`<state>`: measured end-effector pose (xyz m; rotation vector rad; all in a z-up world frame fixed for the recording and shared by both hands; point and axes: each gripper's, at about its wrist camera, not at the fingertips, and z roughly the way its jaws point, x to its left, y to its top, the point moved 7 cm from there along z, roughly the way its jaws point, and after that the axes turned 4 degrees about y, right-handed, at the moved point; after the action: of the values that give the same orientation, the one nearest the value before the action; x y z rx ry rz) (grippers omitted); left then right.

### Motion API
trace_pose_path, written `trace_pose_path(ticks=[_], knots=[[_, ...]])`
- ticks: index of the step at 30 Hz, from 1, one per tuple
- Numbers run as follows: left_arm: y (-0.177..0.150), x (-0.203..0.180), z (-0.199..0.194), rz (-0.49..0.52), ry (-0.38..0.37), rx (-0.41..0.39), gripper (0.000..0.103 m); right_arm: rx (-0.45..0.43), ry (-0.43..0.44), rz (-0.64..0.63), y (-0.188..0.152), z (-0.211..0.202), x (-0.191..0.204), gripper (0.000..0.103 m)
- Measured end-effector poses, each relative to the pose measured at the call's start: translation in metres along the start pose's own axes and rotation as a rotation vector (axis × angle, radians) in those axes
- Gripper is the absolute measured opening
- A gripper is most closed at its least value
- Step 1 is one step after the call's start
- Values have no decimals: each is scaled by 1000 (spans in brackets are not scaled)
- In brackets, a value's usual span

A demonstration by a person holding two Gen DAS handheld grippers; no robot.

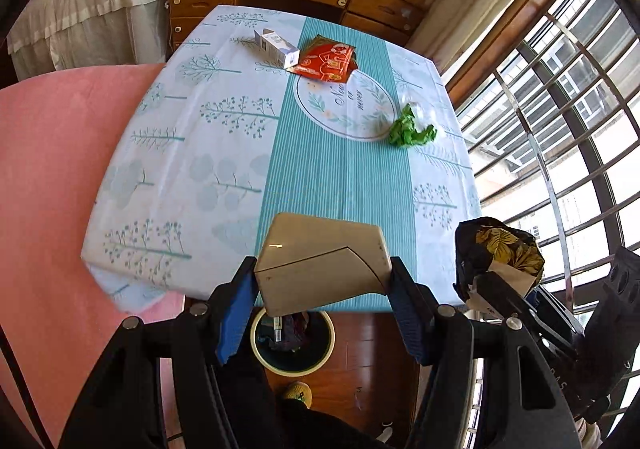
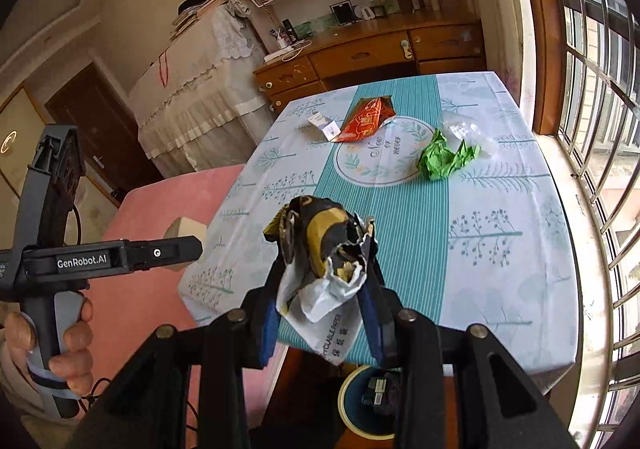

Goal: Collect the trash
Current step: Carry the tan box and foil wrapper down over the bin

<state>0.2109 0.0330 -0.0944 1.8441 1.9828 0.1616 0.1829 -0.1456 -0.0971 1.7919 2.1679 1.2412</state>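
The beige box (image 1: pixel 320 265) is pinched between the blue pads of the left tongs (image 1: pixel 322 289), and it hangs in the air just past the near edge of the bench (image 1: pixel 168 185). Right under it, on the wood floor, sits the round trash bin (image 1: pixel 294 341) with some trash already inside. The right tongs (image 2: pixel 324 289) are pressed onto a crumpled black and gold paper wrapper (image 2: pixel 320 249), and that one is held up over the near edge of the bench too, with the bin (image 2: pixel 360 401) showing below. So this looks like the dropping step: two bits of trash are carried and ready to go in. Next, I think each pair of tongs should move right over the bin's mouth and then let go, so nothing falls on the floor. More trash waits far back on the bench: a small white carton (image 1: pixel 276 47), a red packet (image 1: pixel 326 63) touching it, a green paper ball (image 1: pixel 412 129) and some clear plastic (image 2: pixel 466 133) beside it.
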Motion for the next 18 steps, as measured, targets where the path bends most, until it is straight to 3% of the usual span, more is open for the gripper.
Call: trace_pose_path(ticks=[9, 18], knots=[[-96, -15, -4, 31, 12, 117, 62, 131, 32, 34, -87, -18, -2, 36], [-163, 0, 72, 53, 40, 278, 62, 251, -12, 114, -165, 31, -28, 36]])
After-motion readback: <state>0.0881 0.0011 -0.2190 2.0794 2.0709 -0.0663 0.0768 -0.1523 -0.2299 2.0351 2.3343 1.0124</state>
